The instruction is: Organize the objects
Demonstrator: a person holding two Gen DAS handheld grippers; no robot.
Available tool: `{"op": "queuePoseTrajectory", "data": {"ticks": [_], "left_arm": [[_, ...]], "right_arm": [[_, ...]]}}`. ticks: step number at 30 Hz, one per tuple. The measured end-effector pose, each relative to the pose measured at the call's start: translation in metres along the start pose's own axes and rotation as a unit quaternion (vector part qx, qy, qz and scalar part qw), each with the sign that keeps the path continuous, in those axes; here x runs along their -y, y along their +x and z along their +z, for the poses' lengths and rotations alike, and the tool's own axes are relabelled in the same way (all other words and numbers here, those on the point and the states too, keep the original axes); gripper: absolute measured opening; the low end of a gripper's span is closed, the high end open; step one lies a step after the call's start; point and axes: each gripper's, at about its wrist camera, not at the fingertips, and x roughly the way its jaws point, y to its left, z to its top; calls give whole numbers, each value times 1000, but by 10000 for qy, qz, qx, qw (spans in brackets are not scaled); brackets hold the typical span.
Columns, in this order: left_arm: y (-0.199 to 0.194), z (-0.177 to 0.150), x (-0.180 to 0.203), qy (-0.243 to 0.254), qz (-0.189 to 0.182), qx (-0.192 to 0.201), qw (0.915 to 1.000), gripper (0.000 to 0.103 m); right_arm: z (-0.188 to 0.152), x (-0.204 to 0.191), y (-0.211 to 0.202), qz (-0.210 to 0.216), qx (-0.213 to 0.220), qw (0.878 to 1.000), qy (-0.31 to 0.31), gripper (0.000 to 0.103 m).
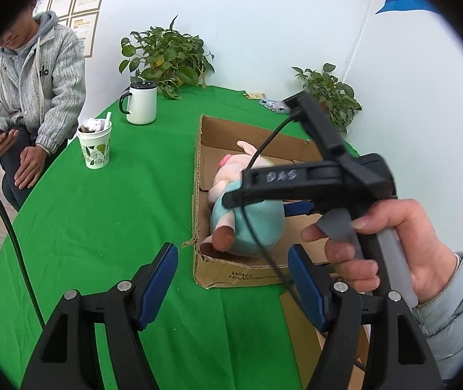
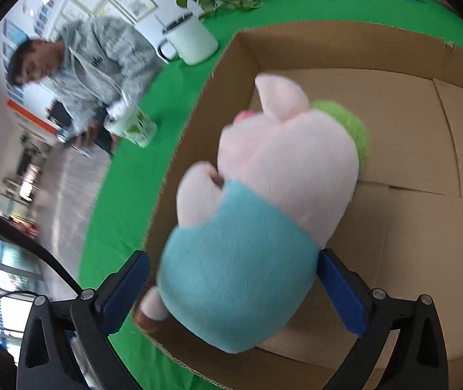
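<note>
A plush pig [image 1: 246,217] [image 2: 257,221] with a pink head and teal body lies inside an open cardboard box [image 1: 231,273] [image 2: 410,123] on the green table. My right gripper [image 2: 234,289] is over the box with its jaws wide apart on either side of the teal body; the left pad stands clear of it, so the grip looks open. The right gripper also shows in the left wrist view [image 1: 257,196], above the pig. My left gripper [image 1: 233,271] is open and empty, just in front of the box's near wall.
A white mug [image 1: 140,104] and a paper cup [image 1: 95,146] stand on the green cloth [image 1: 101,227] left of the box. Two potted plants [image 1: 166,55] stand at the back by the wall. A seated person [image 1: 30,97] is at the table's left edge.
</note>
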Motion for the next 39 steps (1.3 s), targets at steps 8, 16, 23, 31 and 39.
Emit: {"op": "queuePoseTrajectory", "data": {"ticks": [8, 16, 23, 31, 39], "left_arm": [[-9, -11, -13, -172, -19, 16, 9998, 69], [-9, -17, -10, -181, -72, 4, 9998, 69], [-16, -17, -6, -81, 209, 123, 9997, 69], [-44, -20, 13, 235, 867, 517, 9946, 80], [-63, -26, 33, 222, 650, 642, 9956, 80]], "right_arm": [[-10, -12, 10, 196, -430, 9988, -155, 79], [-17, -19, 21, 206, -937, 9950, -264, 99], [-28, -31, -17, -139, -180, 9975, -669, 98], [-92, -34, -143, -302, 1653, 9830, -744, 99], [-191, 14, -184, -718, 2137, 9741, -157, 68]]}}
